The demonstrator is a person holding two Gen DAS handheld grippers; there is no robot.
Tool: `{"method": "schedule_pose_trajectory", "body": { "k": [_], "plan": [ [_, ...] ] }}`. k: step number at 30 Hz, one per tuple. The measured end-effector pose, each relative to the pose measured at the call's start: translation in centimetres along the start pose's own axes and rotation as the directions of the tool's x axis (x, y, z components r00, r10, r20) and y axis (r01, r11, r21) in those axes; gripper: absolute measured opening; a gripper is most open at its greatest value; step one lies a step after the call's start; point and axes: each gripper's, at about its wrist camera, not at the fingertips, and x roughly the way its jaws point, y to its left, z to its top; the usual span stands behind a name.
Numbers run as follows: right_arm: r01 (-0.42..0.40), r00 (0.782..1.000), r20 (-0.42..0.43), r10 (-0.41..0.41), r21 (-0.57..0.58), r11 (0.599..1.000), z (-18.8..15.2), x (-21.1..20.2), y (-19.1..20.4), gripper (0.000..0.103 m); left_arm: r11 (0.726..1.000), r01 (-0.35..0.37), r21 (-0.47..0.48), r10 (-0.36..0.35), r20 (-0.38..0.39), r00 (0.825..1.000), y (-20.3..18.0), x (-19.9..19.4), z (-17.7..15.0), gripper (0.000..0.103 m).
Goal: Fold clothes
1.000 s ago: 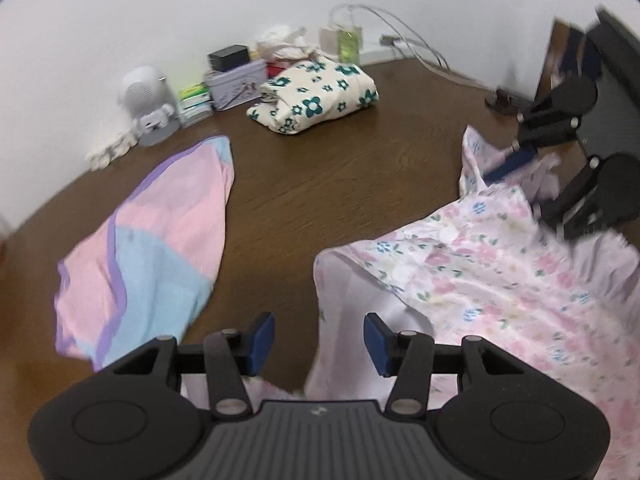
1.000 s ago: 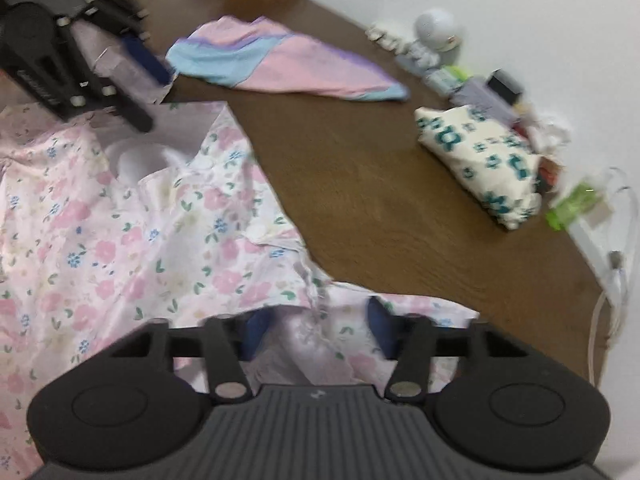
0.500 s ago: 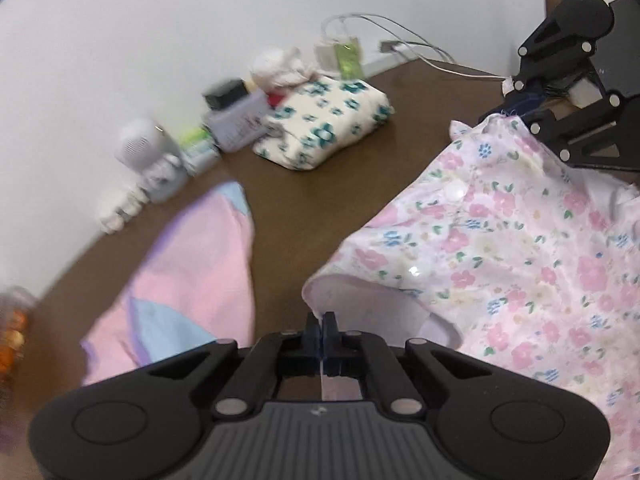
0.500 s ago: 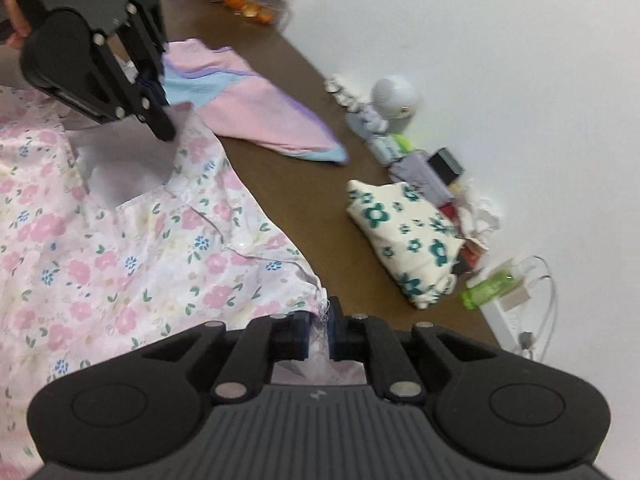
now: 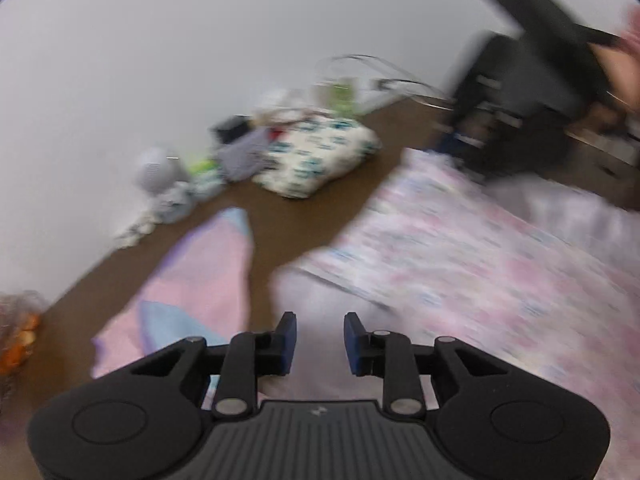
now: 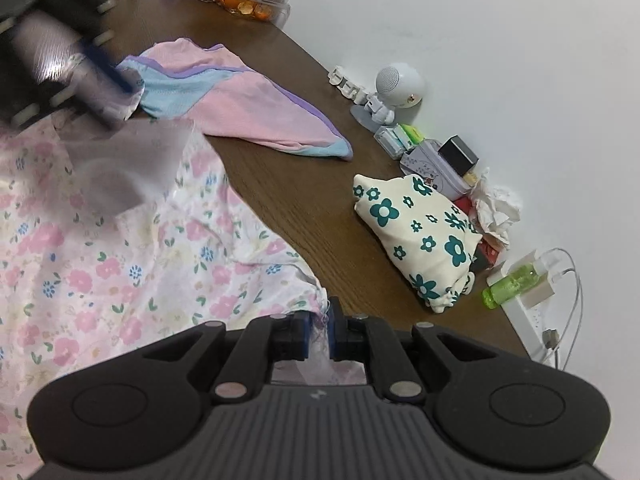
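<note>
Floral pink garment [image 6: 120, 264] is lying spread on the brown counter [image 6: 280, 184]; your right gripper [image 6: 318, 330] is pinching its edge, while your left gripper [image 5: 320, 336] is hovering with jaws parted, gripping nothing.

The whole left wrist view is smeared by motion blur, so the floral garment [image 5: 460, 256] shows no clear print. In the right wrist view, the left hand-held gripper [image 6: 60, 60] is blurred and cut off at the upper left corner, its fingertips indistinct.
</note>
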Motion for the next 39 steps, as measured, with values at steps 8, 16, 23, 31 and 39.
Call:
{"method": "schedule_pose_trajectory", "body": {
  "k": [8, 16, 23, 31, 39],
  "plan": [
    [0.001, 1.000, 0.021, 0.000, -0.051, 0.999, 3.3, 1.4, -1.4, 0.007, 0.986, 0.118, 0.122, -0.106, -0.095, 0.990, -4.6, 1.3, -2.5, 0.008],
    [-0.014, 1.000, 0.000, 0.014, 0.071, 0.997, 2.6, 2.4, -3.1, 0.049, 0.983, 0.108, 0.150, -0.098, -0.076, 0.992, -5.4, 0.9, -2.8, 0.002],
    [-0.079, 0.996, -0.016, 0.091, 0.369, 0.926, -2.5, -3.1, -6.3, 0.064, 0.986, 0.110, 0.129, -0.102, -0.062, 0.993, -5.4, 0.9, -3.0, 0.001],
    [-0.299, 0.943, -0.002, 0.332, 0.430, 0.852, -11.6, -9.9, 1.2, 0.063, 0.988, 0.090, 0.127, -0.083, -0.065, 0.994, -5.7, 0.7, -3.1, 0.001],
    [-0.383, 0.903, 0.036, 0.429, 0.520, 0.763, -16.6, -12.4, 4.8, 0.053, 0.983, 0.055, 0.173, -0.042, -0.078, 0.996, -6.5, -0.2, -3.9, 0.001]
  ]
}}
